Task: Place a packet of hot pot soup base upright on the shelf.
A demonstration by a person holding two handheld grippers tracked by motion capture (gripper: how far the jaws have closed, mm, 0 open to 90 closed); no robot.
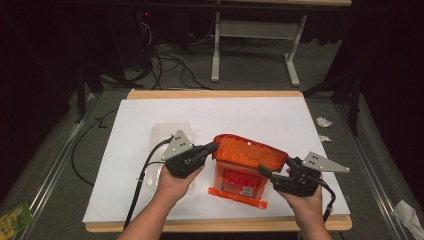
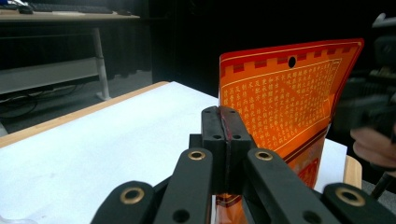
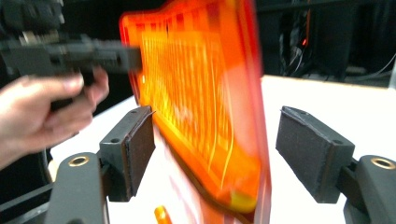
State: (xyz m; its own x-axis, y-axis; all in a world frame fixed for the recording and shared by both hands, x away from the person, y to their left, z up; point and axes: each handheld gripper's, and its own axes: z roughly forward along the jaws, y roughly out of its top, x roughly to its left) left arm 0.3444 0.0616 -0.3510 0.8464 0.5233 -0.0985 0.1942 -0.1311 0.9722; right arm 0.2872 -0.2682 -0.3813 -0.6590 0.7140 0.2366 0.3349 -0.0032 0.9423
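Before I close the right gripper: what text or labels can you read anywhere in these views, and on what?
None readable.
Orange plastic pouch: columns of pale printed characters, too small to read.
White label on the pouch's lower front: too small.
Green packet on the floor: print illegible.

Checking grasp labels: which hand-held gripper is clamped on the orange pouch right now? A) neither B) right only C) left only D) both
C: in the left gripper view the left hand-held gripper has its jaws shut on the edge of the orange pouch, while the right hand-held gripper has its pads wide apart around the pouch, not touching it.
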